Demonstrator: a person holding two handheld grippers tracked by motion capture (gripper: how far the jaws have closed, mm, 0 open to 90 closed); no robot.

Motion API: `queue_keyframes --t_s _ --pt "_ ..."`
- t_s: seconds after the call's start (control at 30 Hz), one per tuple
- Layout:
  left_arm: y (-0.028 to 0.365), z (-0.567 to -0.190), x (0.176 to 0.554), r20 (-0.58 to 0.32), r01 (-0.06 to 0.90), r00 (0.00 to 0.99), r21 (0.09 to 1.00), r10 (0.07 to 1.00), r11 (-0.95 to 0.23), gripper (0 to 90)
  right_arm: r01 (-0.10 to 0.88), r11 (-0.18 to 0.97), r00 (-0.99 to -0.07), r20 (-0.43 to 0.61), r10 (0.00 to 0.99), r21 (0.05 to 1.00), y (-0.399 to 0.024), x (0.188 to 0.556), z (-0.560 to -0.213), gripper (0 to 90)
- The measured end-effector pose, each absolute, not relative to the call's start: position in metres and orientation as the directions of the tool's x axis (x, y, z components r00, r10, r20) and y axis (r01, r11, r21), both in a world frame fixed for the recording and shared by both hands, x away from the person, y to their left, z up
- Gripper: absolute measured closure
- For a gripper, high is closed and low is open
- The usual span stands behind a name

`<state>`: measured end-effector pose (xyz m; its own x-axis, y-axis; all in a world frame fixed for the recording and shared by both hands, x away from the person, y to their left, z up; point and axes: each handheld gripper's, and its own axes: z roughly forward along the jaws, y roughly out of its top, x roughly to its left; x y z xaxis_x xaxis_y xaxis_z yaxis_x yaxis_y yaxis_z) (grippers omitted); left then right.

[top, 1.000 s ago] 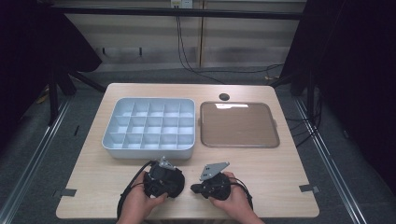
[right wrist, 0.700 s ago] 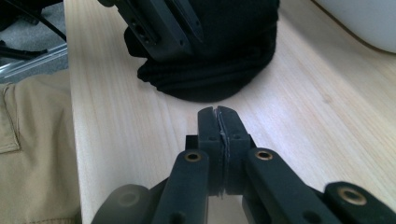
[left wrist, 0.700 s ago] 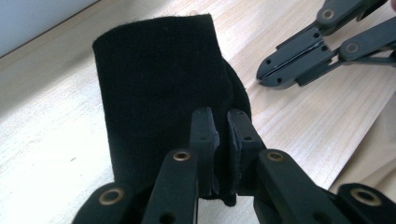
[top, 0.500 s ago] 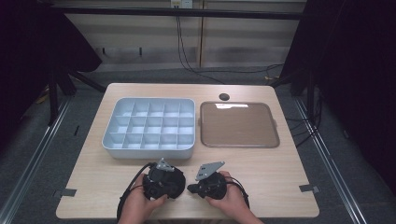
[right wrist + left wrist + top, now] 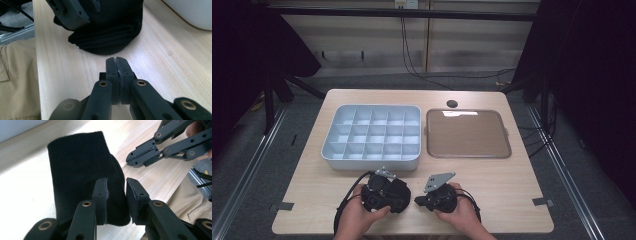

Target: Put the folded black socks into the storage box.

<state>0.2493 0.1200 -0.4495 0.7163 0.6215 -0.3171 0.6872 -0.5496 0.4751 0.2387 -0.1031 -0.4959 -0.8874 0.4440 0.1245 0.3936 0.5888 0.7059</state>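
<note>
Your left gripper (image 5: 398,192) sits low over the near edge of the tabletop (image 5: 512,180), just in front of the grey divided tray (image 5: 371,136). Under and ahead of it lies the black folded sock (image 5: 82,170) — a flat bundle of knit cloth resting on the wood, its cuff end pointing away from you in the left gripper view. The fingers (image 5: 101,200) of that gripper have just been opening: they now stand a little apart, with the near corner of the sock lying between and beneath them, and a clear gap shows beside the right finger, so the pads are not pressing on the cloth.

Your right gripper (image 5: 117,72) rests just beside the left one, near your edge of the tabletop, its tip pointing toward the sock. Its fingers are pressed together with nothing between them — in the right gripper view the two pads meet along a thin seam, and the sock's folded edge lies a little way ahead of them, apart from the tip.

Farther back, the brown flat tray (image 5: 468,133) lies to the right of the grey divided tray, the two just beside each other.
</note>
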Motion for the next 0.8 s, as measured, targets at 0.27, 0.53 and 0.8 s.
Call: queue_keyframes --t_s 0.27,0.53,0.8 --pt "0.124 -0.443 0.253 -0.328 0.694 0.708 0.486 0.625 -0.531 69.5 0.399 0.59 -0.885 0.128 0.447 0.702 -0.105 0.237 -0.496 89.3" --pt "0.13 -0.437 0.257 -0.329 0.698 0.701 0.497 0.632 -0.516 69.4 0.405 0.591 -0.883 0.129 0.452 0.698 -0.106 0.236 -0.496 89.3" --pt "0.135 -0.432 0.26 -0.339 0.706 0.688 0.515 0.642 -0.486 69.1 0.404 0.592 -0.884 0.129 0.45 0.698 -0.106 0.236 -0.497 89.4"
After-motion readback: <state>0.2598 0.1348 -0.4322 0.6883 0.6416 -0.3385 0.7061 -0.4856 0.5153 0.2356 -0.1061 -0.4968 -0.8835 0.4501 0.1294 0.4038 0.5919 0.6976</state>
